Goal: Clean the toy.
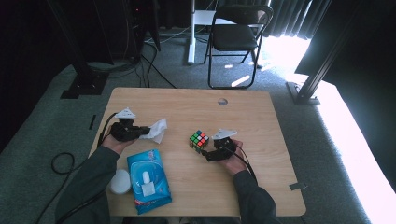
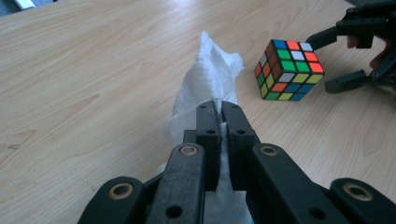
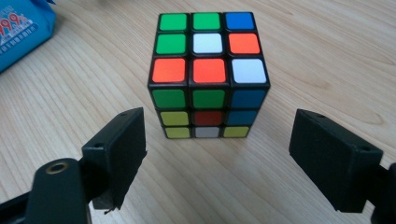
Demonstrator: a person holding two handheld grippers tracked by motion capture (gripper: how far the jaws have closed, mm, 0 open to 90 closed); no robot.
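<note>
One scrambled cube [image 3: 208, 74] before wide-open right hand-held gripper [image 3: 217, 158]; left hand-held gripper [image 2: 219, 123] clenching crumpled white wipe [image 2: 208, 79].

Dim room, blown-out daylight glare at right, soft grainy frames

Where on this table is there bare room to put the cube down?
The far strip of the table around the hole is bare, as are the right edge and the near middle between the wipes pack and the right sleeve. It is crowded at the left, where the tissue, pack and lid lie, and around the cube.
</note>
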